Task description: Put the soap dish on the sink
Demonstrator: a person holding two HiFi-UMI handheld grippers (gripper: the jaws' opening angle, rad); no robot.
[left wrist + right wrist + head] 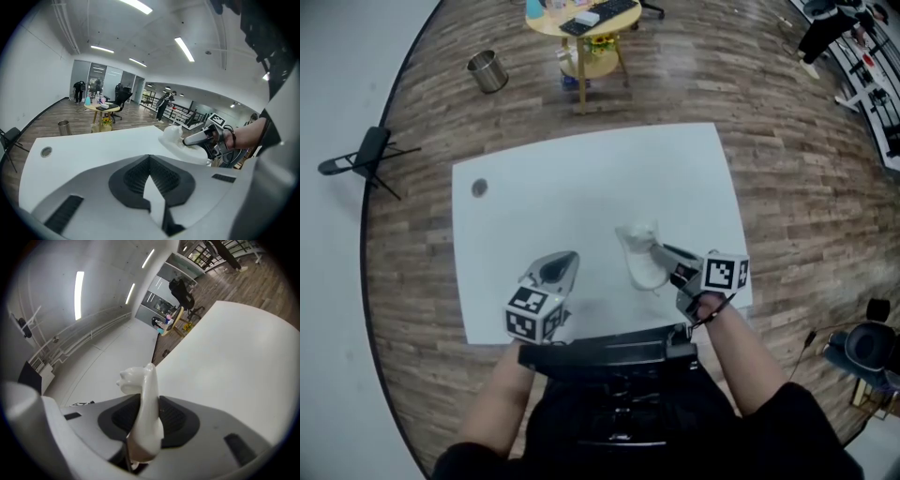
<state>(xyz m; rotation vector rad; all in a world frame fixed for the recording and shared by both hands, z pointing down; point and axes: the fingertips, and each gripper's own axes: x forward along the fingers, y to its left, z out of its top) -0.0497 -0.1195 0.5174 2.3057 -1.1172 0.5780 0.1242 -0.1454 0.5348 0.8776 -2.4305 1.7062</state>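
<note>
The white soap dish (639, 253) hangs a little above the white table (581, 178), near its front right part. My right gripper (662, 256) is shut on the dish's edge. In the right gripper view the soap dish (147, 394) stands on edge between the dark pads of the right gripper (146, 405). My left gripper (569, 259) hovers to the left of the dish, apart from it, jaws together and empty. The left gripper view looks past the shut left gripper (149, 159) at the soap dish (174, 138) and the right gripper (196, 138).
A small round drain hole (479, 187) sits in the table's far left corner. Beyond the table are a metal bin (487, 71), a round yellow table (581, 23) and a folded black chair (366, 155) on the wooden floor.
</note>
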